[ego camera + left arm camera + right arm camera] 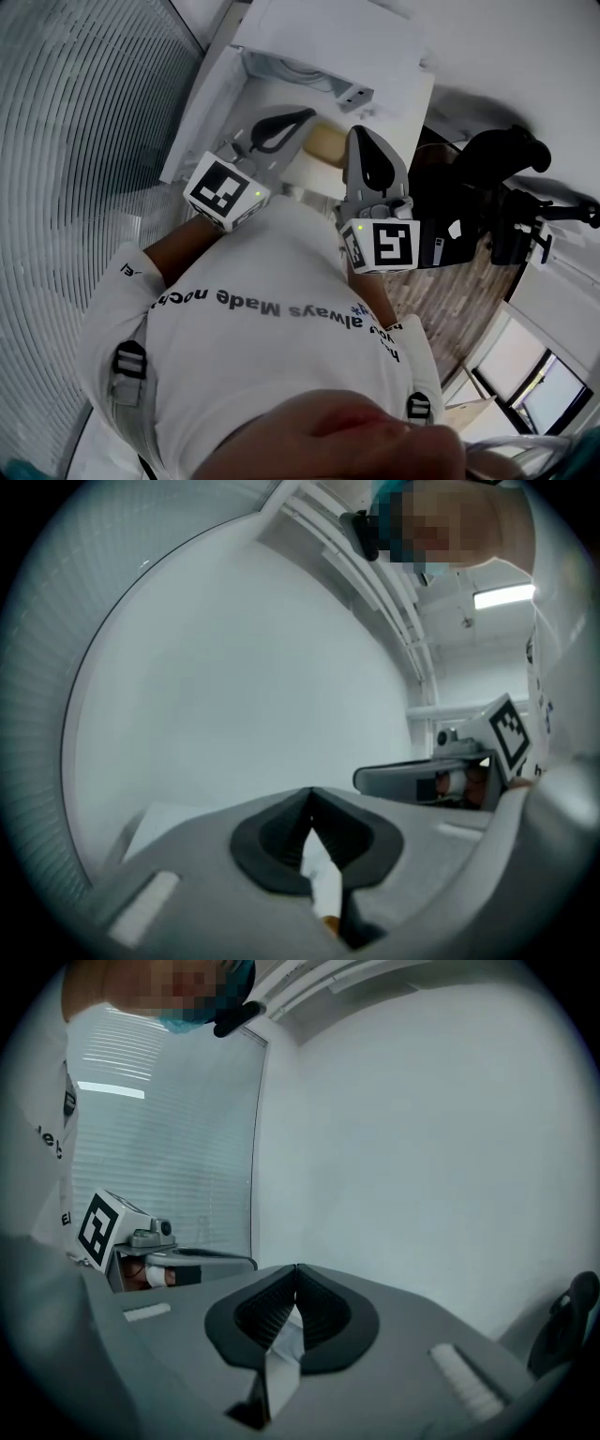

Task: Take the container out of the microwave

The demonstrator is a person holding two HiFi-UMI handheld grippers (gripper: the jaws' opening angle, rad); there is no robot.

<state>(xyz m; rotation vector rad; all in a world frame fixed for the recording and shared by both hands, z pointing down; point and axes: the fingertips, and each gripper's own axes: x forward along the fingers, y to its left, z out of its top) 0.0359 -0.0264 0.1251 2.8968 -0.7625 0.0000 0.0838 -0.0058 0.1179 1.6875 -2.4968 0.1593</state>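
Pale yellow, a small patch (326,143) shows in the head view, just in front of the white microwave (314,56) and close to the near edge of the white top (412,108) that carries it. We take this patch for the container. We cannot tell whether it sits inside the cavity, or whether the door is open.

In our judgement the danger lies in the approach. Both tools are closed, so a jaw that goes forward without spreading first could push the container deeper or tip it. A grip on one side only could let it tilt and spill. The door or the cavity edge might also catch a jaw.

The left gripper (298,118) has its jaws pressed together at the tips, with nothing between them, and it touches nothing. The right gripper (360,132) is the same: jaws together, empty, held in the air on the other side of the patch.
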